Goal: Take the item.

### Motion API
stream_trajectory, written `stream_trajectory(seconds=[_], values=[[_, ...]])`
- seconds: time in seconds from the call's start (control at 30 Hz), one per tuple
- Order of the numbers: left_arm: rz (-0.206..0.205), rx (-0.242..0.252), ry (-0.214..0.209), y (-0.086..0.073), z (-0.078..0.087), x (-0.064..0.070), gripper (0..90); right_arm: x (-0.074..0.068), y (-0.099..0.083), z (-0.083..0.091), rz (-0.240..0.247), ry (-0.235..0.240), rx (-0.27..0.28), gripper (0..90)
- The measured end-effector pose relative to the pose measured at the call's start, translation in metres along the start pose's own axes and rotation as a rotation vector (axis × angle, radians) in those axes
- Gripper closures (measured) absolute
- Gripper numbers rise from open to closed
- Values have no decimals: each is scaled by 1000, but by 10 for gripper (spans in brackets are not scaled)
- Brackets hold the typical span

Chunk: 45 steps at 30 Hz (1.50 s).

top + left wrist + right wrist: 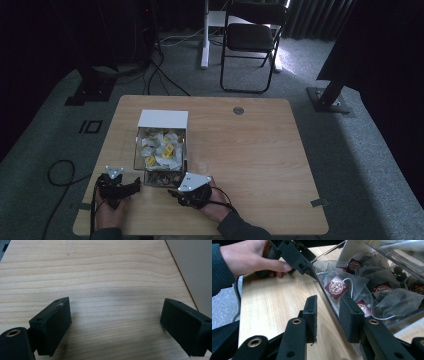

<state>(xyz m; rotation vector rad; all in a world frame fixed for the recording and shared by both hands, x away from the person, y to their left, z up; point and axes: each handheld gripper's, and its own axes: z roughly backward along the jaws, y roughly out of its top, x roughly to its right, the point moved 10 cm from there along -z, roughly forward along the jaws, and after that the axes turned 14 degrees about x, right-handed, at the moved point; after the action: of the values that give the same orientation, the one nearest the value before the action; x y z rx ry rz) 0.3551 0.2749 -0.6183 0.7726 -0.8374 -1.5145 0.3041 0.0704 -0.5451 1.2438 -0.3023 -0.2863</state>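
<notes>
Clear box (161,150) is sitting mid-left on the wooden table (250,150), white lid (163,119) tipped up at the back, yellow-tagged sachets (165,149) in the upper part, dark tea bags (362,290) with maroon tags in the near drawer-like tray.

Right gripper (328,312) is straddling the tray's near clear wall (329,302): jaws partly open, one jaw outside, the other lying against the plastic on the tea-bag side. Nothing clamped yet as far as the right gripper view is showing.

Left gripper (115,315) is resting wide open over bare table just left of the box, holding nothing; box side (195,270) is sitting at the right edge of its view.

Step looks like gripping the tray front to pull it out. Doing it well: closing squarely on the wall edge, pulling straight toward the person, low and level. Left gripper ought to be bracing the box side, since the light box will likely be sliding along otherwise.
</notes>
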Motion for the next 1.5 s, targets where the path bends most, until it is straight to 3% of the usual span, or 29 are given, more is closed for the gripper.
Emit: stream_trajectory(seconds=[0.47, 0.77, 1.03, 1.2, 1.5], values=[[3, 2, 1, 0, 0, 0, 104, -6, 0, 3, 25, 25, -18, 724], [2, 3, -1, 0, 0, 1, 104, -9, 5, 1, 17, 45, -14, 766], [1, 3, -1, 0, 0, 1, 104, -11, 17, -11, 36, -44, 40, 669], [1, 3, -1, 0, 0, 1, 104, -5, 22, -15, 25, -109, 64, 669], [-1, 1, 0, 0, 1, 0, 104, -1, 18, -23, 20, -139, 39, 660]])
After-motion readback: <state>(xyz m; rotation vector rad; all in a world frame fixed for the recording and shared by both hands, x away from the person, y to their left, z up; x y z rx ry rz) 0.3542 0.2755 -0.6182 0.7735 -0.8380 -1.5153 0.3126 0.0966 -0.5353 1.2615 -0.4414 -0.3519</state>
